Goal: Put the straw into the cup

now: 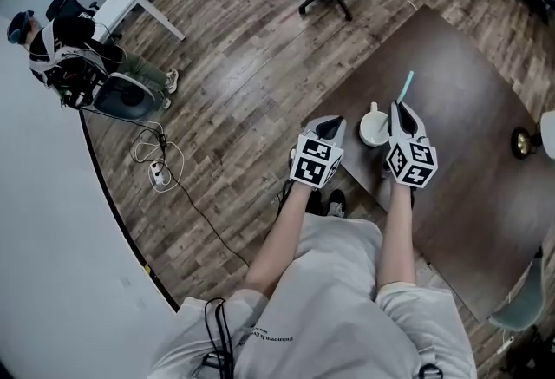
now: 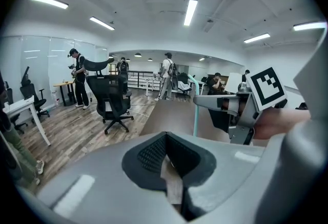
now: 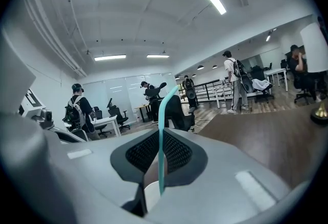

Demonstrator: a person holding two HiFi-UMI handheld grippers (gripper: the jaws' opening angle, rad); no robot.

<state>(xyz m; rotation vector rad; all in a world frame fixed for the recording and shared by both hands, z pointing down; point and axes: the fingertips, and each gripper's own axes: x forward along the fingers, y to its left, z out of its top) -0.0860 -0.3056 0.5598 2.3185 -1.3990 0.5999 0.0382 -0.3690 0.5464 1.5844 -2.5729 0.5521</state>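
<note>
Right tool (image 1: pixel 401 113) pinches the thin teal plastic straw (image 3: pixel 161 130) upright. The small white cup (image 1: pixel 374 127) sits just left of it. The left tool (image 1: pixel 329 122), pressed together and empty, is farther off.

The cup (image 1: pixel 374 127) sits hemmed in between your two tools — the left tool (image 1: pixel 328 122) just beside it on one side, the right tool (image 1: pixel 401 108) on the other, its straw (image 1: pixel 406 85) jutting ahead. Beyond them the surface (image 1: pixel 460 100) lies open across its middle. Near its right edge a small bell-shaped object (image 1: pixel 520 141) and a white object (image 1: pixel 549 133) stand in the way — well apart from the cup.
</note>
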